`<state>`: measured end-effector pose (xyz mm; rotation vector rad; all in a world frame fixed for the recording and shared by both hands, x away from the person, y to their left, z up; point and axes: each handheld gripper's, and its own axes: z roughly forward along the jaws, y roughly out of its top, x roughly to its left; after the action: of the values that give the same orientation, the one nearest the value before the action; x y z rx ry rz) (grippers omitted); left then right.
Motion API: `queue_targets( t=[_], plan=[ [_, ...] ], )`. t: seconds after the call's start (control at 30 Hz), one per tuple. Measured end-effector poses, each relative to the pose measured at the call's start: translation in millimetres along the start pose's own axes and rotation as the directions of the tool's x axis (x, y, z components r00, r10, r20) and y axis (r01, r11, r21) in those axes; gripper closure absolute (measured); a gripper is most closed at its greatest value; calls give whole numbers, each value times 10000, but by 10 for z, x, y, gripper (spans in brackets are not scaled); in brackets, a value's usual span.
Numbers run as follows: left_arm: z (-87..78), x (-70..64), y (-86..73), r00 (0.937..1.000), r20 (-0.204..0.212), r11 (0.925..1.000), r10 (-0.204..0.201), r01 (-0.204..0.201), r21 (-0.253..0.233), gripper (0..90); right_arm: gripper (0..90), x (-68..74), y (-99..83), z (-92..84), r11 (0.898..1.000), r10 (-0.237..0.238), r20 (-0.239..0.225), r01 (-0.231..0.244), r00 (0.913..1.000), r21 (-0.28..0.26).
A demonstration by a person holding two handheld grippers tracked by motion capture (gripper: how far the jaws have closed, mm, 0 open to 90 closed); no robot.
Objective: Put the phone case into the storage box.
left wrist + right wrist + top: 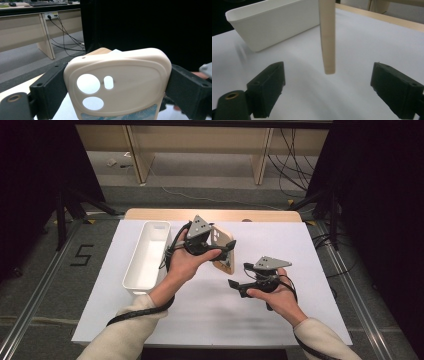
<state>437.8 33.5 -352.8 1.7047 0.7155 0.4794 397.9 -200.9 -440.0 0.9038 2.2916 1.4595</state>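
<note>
1. We hold a cream phone case [117,82] in our left gripper [216,251], its two jaws clamped on the case's long side edges, well above the counter [300,270].
2. Our right gripper [239,286] has its jaws spread wide with nothing between them; in its own view the case hangs edge-on [328,37] ahead of the jaws, apart from them.
3. We judge the case light and rubbery: it would flex under a hard squeeze, and its smooth matte skin could slide if gripped near a rounded corner.
4. The back has camera cut-outs [88,83] near one end; the thin web around them looks like the weakest place, so we would keep off it.
5. The best hold, to our eye, is across the straight side walls, as now, or on the free lower end for the right gripper.
6. The counter is covered in plain white sheet, flat and smooth; a long white bin [147,255] stands at its left.
7. Beyond it we see grey floor, pale wooden desks and loose cables, with dark screens at both sides.
</note>
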Motion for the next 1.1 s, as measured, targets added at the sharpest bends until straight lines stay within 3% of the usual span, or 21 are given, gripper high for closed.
queue_targets(
  t=[0.27, 1.1],
  plan=[
    [-57, 72, 2, 9999, -169, 10000, 23, -23, 19, 94, 62, -6, 1, -120, 9988, -325, 177, 331, 9993, -368],
    [-176, 210, 46, 9988, -457, 9998, 179, -180, -27, 94, 45, -37, -73, -401, 9948, -465, 406, 500, 9981, -892]
  ],
)
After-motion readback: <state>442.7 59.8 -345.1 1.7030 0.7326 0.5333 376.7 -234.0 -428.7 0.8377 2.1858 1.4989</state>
